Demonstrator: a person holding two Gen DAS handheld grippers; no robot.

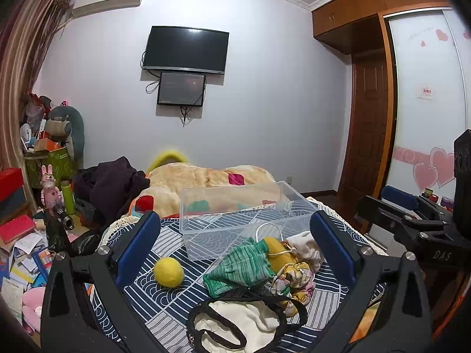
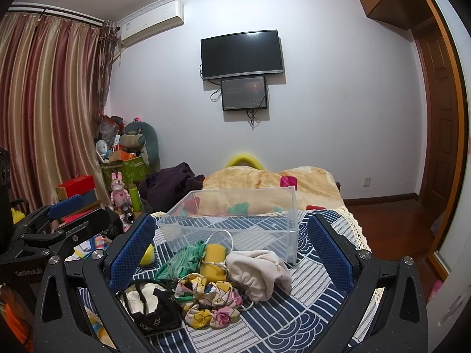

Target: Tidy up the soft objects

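Left tool (image 1: 235,241): jaws wide apart, holding nothing, above the bed (image 1: 164,309). Right tool (image 2: 232,250): same, wide apart and not gripping anything. On the patterned bedspread, left to right: yellow ball (image 1: 169,272) sits alone on the left; green knit cloth (image 1: 244,267) touches a yellow pouch (image 1: 276,253); floral scrunchie (image 2: 206,300) lies near the front of the pile, black-trimmed cream bag (image 1: 244,323) nearest; cream cloth (image 2: 262,270) on the right. Clear plastic bin (image 1: 241,214) sits just beyond the pile, no soft items inside.
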